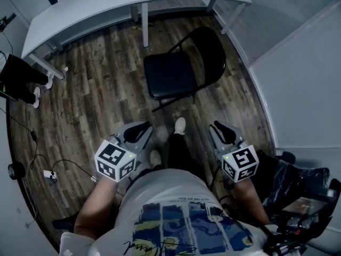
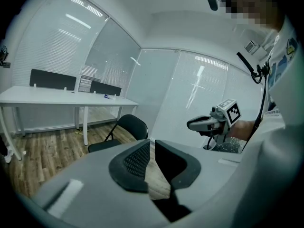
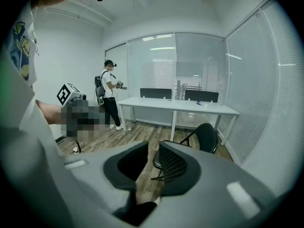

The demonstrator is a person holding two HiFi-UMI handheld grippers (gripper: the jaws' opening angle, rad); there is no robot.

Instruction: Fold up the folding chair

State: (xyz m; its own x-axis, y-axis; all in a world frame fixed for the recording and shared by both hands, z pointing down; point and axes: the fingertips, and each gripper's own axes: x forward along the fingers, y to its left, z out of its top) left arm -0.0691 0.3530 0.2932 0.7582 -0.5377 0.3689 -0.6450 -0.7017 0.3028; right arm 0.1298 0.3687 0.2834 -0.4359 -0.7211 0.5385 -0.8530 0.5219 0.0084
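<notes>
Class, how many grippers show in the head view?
2: left gripper at lower left, right gripper at lower right, both short of the folding chair. None seems hidden.

Head view dim, bluish, dark vignette at corners; fisheye curves white desk (image 1: 133,1) edge. Black chair (image 1: 173,76) loses detail, faint shadow on floor (image 1: 101,89). Both gripper views brighter, flat, hazy; strip-light glare streaks glass wall (image 2: 80,25). Round black borders. Close foreground soft, out of focus; distance sharper.
</notes>
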